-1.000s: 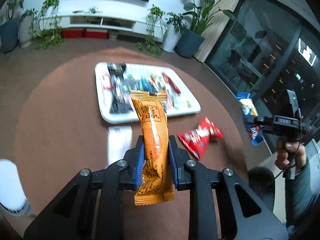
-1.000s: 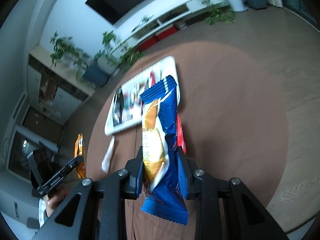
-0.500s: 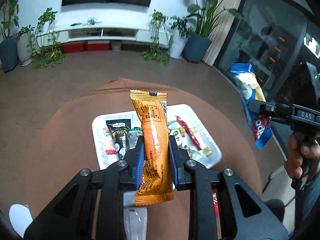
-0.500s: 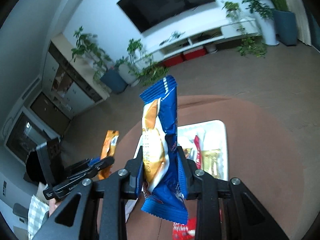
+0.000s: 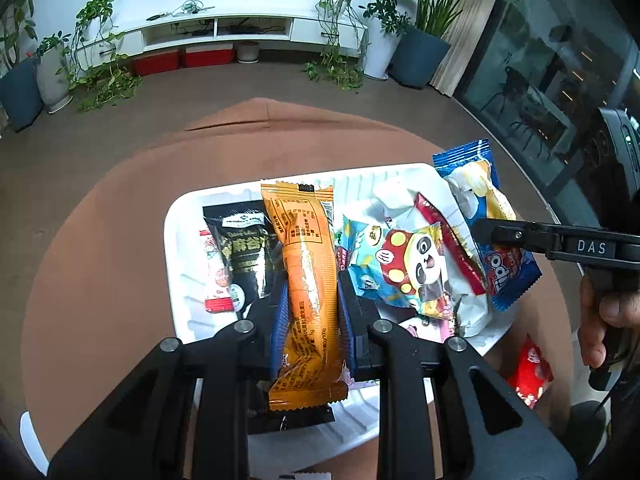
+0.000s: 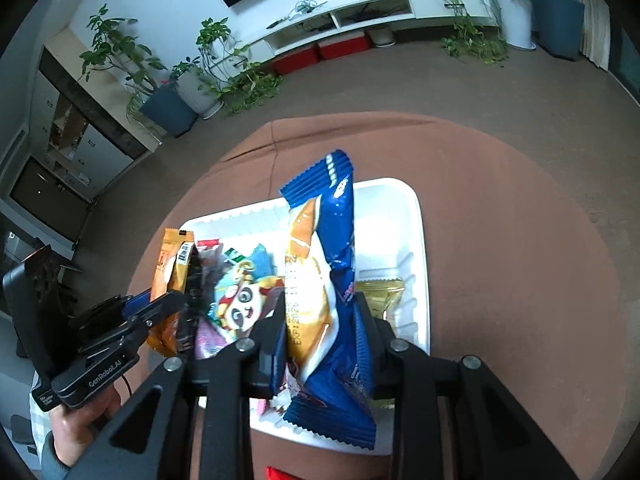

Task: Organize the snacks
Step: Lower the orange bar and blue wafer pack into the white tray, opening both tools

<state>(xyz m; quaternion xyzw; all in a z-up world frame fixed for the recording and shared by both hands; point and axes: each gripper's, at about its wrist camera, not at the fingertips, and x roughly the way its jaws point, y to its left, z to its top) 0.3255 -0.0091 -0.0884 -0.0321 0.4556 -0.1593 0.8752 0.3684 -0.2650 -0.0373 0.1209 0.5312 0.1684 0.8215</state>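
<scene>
Orange packet point(image 5: 308, 280); blue packet point(image 6: 332, 304); white tray point(image 5: 176, 248)

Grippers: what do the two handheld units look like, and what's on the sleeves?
Both are matte black, with silver pivot screws and blue finger pads. The right gripper reads "DAS"; the left gripper reads "GenRobot.AI", with a thin black cable. Left sleeve: grey.

My clearest room is the bare right part of the tray point(image 6: 400, 216), upper right of centre in the right wrist view. A gold packet point(image 6: 378, 294) lies just below that gap. In the left wrist view the tray's middle is piled: a black packet point(image 5: 244, 252) at left, a panda packet point(image 5: 404, 268) at right. Brown tabletop point(image 5: 100, 240) around the tray lies open at left.
</scene>
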